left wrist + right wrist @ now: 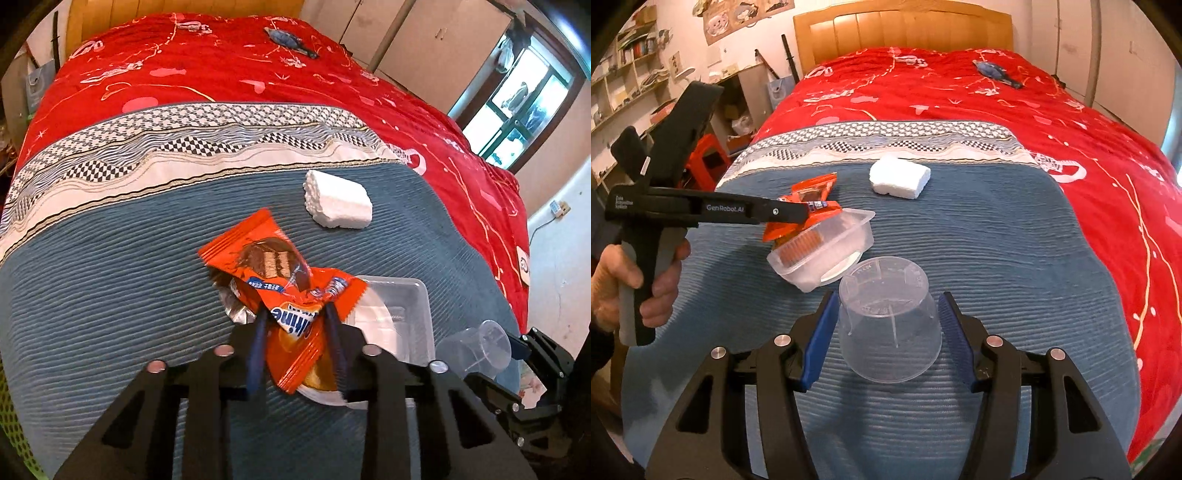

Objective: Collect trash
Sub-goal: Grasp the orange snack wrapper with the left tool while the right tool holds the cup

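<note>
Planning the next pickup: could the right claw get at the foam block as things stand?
Probably not yet. The right claw has the clear cup between its jaws, so it is occupied; otherwise the foam block lies uncovered on the blue blanket ahead.

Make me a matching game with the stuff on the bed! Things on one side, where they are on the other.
Things:
1. orange wrapper
2. clear cup
3. white foam block
4. clear plastic tray

Places:
A. lying alone on the blue blanket
B. pinched in the left gripper
C. between the open fingers of the right gripper
D. right under the wrapper

Pairs: 1-B, 2-C, 3-A, 4-D
</note>
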Tool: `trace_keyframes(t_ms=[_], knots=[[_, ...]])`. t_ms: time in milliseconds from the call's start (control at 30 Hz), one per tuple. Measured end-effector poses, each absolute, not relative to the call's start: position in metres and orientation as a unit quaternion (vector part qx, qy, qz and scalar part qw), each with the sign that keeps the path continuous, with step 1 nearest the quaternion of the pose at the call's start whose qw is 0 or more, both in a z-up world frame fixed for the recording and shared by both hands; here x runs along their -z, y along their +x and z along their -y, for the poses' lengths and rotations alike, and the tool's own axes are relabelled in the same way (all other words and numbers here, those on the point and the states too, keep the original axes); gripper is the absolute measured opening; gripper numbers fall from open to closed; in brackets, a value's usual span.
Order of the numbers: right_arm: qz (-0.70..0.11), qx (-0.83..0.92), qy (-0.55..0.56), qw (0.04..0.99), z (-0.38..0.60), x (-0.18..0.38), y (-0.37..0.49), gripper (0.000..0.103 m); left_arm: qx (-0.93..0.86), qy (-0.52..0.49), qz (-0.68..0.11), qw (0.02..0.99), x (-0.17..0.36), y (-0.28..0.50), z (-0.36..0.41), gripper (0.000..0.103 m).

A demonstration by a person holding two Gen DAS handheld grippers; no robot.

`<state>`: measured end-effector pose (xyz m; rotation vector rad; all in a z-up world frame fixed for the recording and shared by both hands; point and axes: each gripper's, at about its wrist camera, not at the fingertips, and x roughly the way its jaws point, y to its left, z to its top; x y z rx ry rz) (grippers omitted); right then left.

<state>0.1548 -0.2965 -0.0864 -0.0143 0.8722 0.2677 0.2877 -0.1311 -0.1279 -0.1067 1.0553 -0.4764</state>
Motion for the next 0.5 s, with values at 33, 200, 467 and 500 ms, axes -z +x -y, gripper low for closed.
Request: trace_keyframes(t_ms=[33, 200, 467, 500], knots=[[-0.420, -0.130, -0.006, 0.898, 0.295, 0.085, 0.153, 0.056, 0.223, -0.051, -0.496, 0.838, 0.126, 0.286, 0.129, 0.021], [-0.410, -0.137, -0.003, 0.902, 0.285, 0.074, 0.142, 0.056, 0.219, -0.052, -0.469, 0.854, 0.107, 0.265, 0.114, 0.017], [-0.397, -0.177, 0.000, 0.901, 0.241, 0.056, 0.127, 0.056, 0.194, -0.079, -0.439, 0.874, 0.079, 0.222, 0.055, 0.017], [-0.396, -0.182, -0.001, 0.900, 0.235, 0.055, 0.128, 0.056, 0.187, -0.084, -0.436, 0.876, 0.076, 0.216, 0.043, 0.017]])
